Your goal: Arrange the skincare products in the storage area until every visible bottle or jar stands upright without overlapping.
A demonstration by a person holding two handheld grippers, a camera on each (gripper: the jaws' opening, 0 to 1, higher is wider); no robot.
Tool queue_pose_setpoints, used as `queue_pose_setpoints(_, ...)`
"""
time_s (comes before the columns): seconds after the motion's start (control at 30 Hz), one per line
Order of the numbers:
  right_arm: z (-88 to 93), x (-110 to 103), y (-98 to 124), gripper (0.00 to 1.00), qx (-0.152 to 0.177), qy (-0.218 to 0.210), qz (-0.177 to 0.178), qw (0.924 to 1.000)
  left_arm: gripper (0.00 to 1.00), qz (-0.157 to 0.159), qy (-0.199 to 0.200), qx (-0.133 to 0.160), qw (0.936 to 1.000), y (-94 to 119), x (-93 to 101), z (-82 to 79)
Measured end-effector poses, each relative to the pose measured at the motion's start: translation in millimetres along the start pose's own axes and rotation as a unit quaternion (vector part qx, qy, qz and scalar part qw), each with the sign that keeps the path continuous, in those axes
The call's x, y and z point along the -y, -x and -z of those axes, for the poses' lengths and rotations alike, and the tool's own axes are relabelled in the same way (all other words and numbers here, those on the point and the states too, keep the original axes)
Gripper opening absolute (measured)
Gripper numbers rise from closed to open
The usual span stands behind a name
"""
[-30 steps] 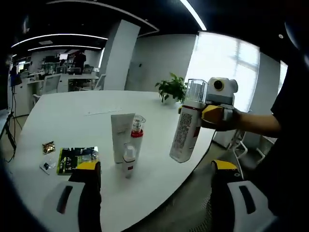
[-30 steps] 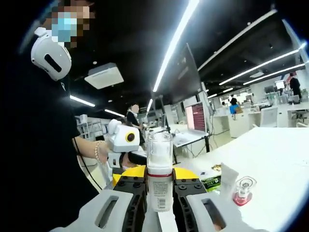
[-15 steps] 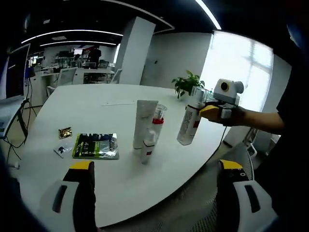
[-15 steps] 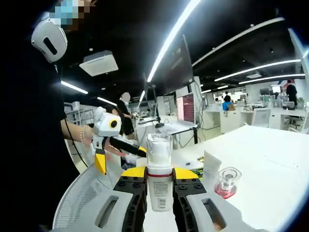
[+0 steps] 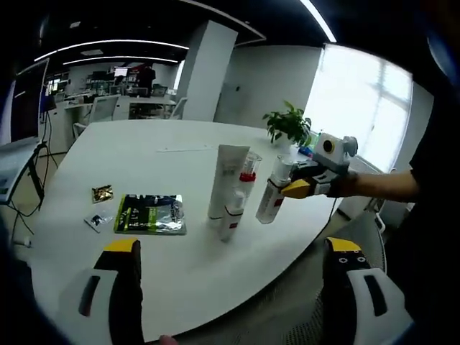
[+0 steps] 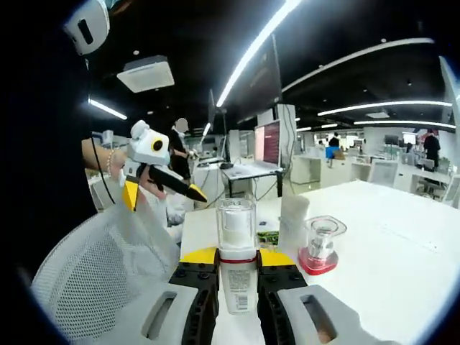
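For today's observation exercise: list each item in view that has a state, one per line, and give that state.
Spray bottle: upright, clear cap on, held.
White tube: standing upright.
Red-collared bottle: upright, capped.
Small white bottle: upright.
Green packet: lying flat.
Right tongs: shut on the spray bottle.
Left tongs: open, empty.

A flat green and black foil packet (image 5: 150,214) is seen lying on the broad white oval table (image 5: 108,158), with a small gold wrapper (image 5: 102,193) and a small dark sachet (image 5: 94,221) set just beside it. A leafy green potted plant (image 5: 290,125) is placed at the table's far edge (before the bright window), and a white mesh-backed office chair (image 6: 93,277) is seen by the table.
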State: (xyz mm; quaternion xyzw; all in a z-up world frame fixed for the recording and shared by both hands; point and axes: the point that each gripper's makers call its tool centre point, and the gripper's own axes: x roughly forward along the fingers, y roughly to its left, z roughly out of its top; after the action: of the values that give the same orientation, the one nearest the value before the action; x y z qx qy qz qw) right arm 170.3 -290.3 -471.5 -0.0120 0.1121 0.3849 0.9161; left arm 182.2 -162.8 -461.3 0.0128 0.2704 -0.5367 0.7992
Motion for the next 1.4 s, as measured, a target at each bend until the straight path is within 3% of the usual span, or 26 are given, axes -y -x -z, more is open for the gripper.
queue_pose_setpoints(0.13,19.1,7,-5,0.09,-0.019,-0.002,-0.003,0.9998,0.98,-0.003,0.002,-0.006,1.0000,-2,-7.9,1.7)
queue_pose_setpoints(0.4,35.6,14,-13,0.09,-0.027,-0.006,-0.013,0.9995,0.98,-0.011,0.017,-0.007,0.9998,-9,-12.3,4.9)
queue_pose_setpoints(0.73,54.1,31,-16,0.09,-0.026,-0.008,0.002,0.9996,0.98,-0.015,0.028,-0.037,0.9988,-14,-15.8,20.4)
queue_pose_setpoints(0.9,62.5,30,-18,0.09,-0.030,-0.004,-0.004,0.9995,0.98,-0.015,0.022,-0.047,0.9985,-18,-15.7,20.4)
queue_pose_setpoints(1.07,59.6,30,-19,0.09,-0.016,-0.011,-0.003,0.9998,0.98,-0.015,0.021,-0.054,0.9982,-21,-16.3,22.8)
queue_pose_setpoints(1.4,61.7,26,-15,0.10,-0.032,0.000,-0.022,0.9993,0.97,-0.013,0.016,-0.061,0.9979,-26,-13.4,26.2)
